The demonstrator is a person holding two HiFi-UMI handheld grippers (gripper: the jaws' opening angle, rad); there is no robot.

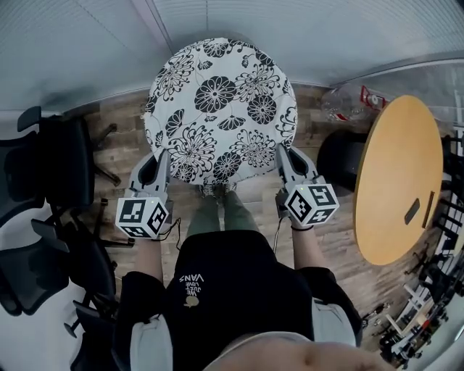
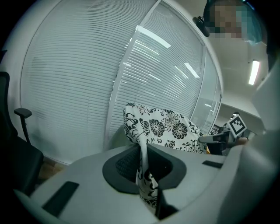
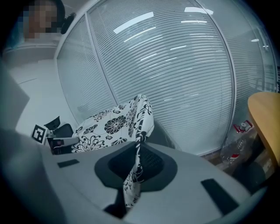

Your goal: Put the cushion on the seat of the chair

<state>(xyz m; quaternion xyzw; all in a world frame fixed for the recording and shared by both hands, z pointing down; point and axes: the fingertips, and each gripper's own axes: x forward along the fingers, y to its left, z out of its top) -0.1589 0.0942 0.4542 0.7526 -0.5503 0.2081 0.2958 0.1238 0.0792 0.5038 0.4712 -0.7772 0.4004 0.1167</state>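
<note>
A round white cushion [image 1: 221, 109] with black flowers hangs in front of me, held flat between both grippers. My left gripper [image 1: 161, 165] is shut on its near left edge, and in the left gripper view the fabric [image 2: 170, 129] is pinched between the jaws [image 2: 142, 151]. My right gripper [image 1: 284, 156] is shut on the near right edge, with the cloth [image 3: 109, 124] running into its jaws [image 3: 138, 151]. Black office chairs [image 1: 51, 167] stand at the left. The cushion hides what lies under it.
A round wooden table [image 1: 399, 177] stands at the right with a dark seat [image 1: 339, 156] beside it and a clear plastic bottle [image 1: 355, 101] on the floor. Glass walls with white blinds [image 1: 239, 22] close off the far side. A chair armrest [image 2: 22, 113] is at my left.
</note>
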